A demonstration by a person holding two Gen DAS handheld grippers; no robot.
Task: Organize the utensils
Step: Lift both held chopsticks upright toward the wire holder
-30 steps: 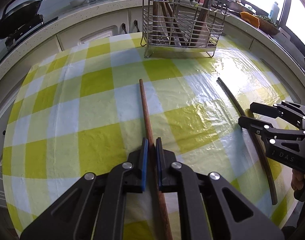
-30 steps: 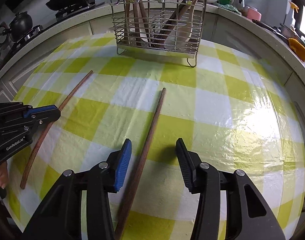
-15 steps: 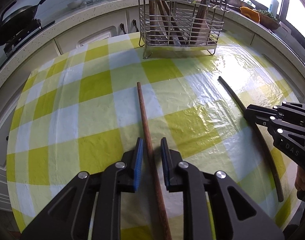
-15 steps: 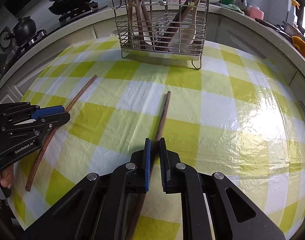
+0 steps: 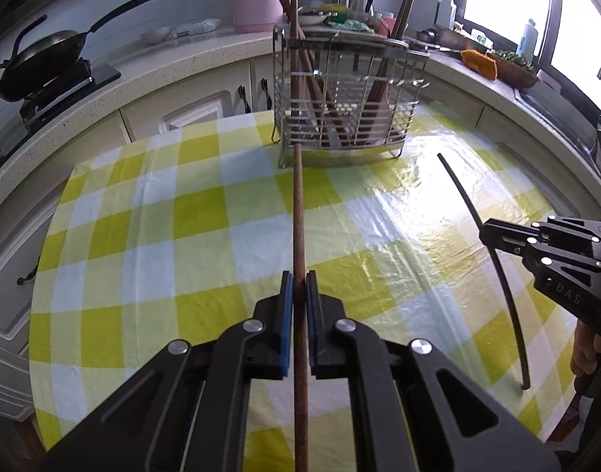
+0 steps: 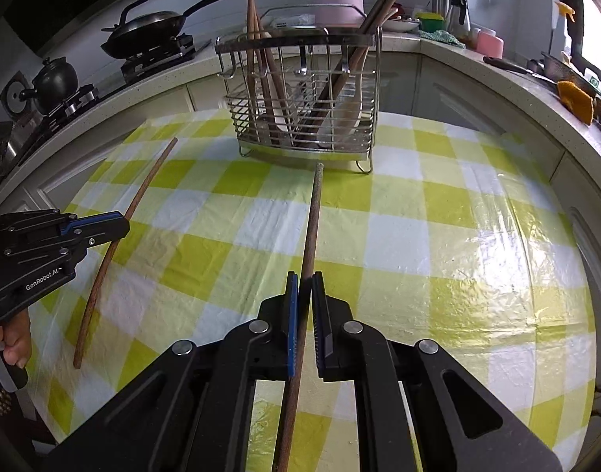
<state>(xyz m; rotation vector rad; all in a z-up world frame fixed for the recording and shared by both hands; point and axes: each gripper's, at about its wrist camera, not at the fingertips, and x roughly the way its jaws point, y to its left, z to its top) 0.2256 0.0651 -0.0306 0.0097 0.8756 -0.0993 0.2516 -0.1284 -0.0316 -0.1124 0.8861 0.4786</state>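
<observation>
A round table covered in a yellow, white and pale green checked cloth (image 5: 206, 212) stands in a kitchen, with a wire utensil rack (image 5: 341, 94) at its far edge as the landmark. Several wooden chopsticks and utensils already lean inside the rack.

The left gripper (image 5: 299, 295) is pinching a reddish-brown chopstick (image 5: 299, 212) between its blue-edged pads; the stick runs straight ahead, its far tip overlapping the rack's front left corner in the left wrist view. A second ago this chopstick lay flat on the cloth well short of the rack — now it is off the cloth. Half a second ago the jaws stood slightly apart around it; they have just closed again.

The right gripper (image 6: 305, 295) is likewise clamped on a second brown chopstick (image 6: 312, 212), whose far tip sits just short of the rack's front feet. A second ago its jaws were spread wide either side of the stick as it lay on the cloth; they now press on it, and it too is raised.

In both views the rack sits lower in the picture than before — more of the worktop and the frying pan (image 6: 150, 25) behind it shows.
</observation>
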